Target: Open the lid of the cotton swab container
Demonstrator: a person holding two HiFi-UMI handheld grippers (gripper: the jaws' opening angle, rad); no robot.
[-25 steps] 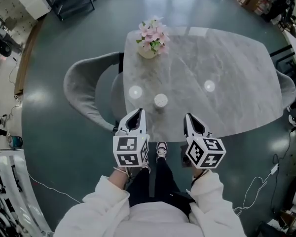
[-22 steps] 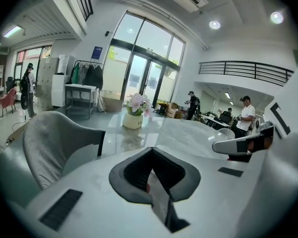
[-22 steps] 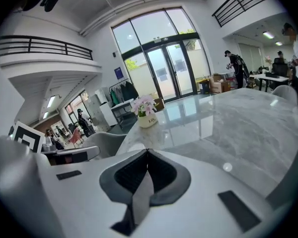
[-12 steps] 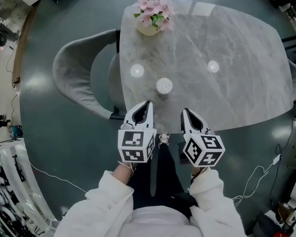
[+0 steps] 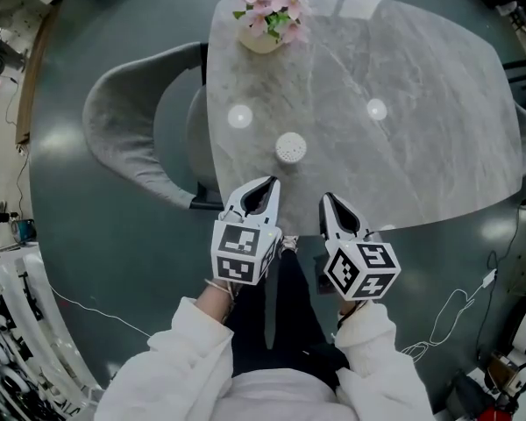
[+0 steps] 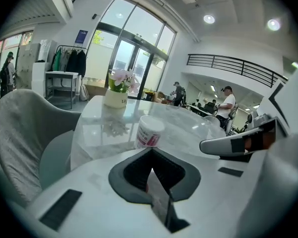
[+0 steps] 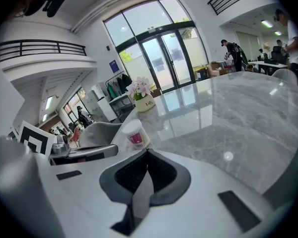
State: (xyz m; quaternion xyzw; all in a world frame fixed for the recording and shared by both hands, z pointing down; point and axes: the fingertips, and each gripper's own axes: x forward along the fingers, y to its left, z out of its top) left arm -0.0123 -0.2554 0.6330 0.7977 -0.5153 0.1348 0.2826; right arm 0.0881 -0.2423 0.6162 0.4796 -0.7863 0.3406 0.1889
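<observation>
Cotton swab container [image 5: 290, 148], upright mid-frame on the table [image 5: 421, 165], just above left gripper [image 5: 266, 182] and right gripper [image 5: 326, 199], both pressed together, empty: probably light, stiff, slick plastic, so brace the sides, lift at the lid [image 6: 152, 123] rim.

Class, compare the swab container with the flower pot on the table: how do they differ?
The container is closed on top; the pot is open and holds pink flowers. The container stands by the table's near edge; the pot at its far edge. Both stand upright, untouched.
</observation>
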